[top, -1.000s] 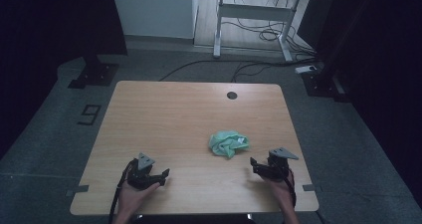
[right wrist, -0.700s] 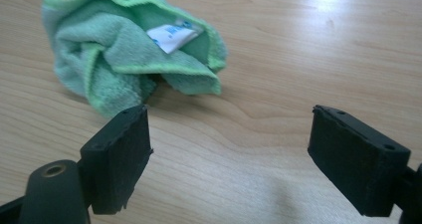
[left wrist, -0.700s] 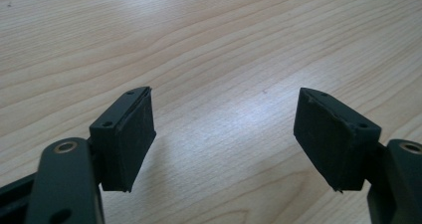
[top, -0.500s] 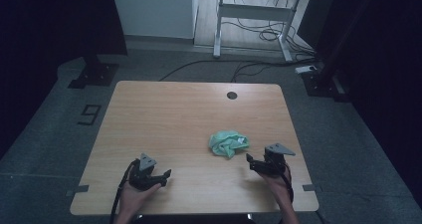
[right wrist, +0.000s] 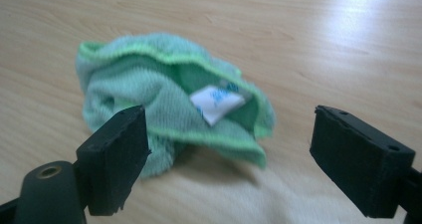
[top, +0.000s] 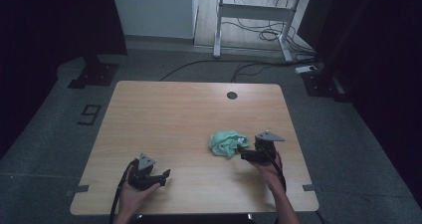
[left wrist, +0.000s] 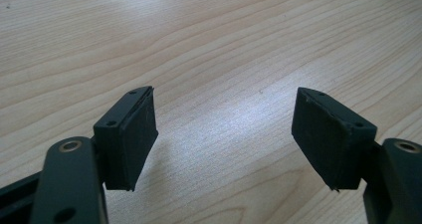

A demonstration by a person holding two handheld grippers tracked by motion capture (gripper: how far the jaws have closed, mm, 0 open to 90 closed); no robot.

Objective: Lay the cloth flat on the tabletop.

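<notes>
High view: the crumpled green microfibre cloth (top: 226, 143) lies right of the table's (top: 164, 109) centre, the right gripper (top: 245, 152) just beside it. Left gripper (left wrist: 224, 134) view: jaws apart over bare wood, idle. Right gripper view: jaws apart, lined up to pinch the cloth
</notes>
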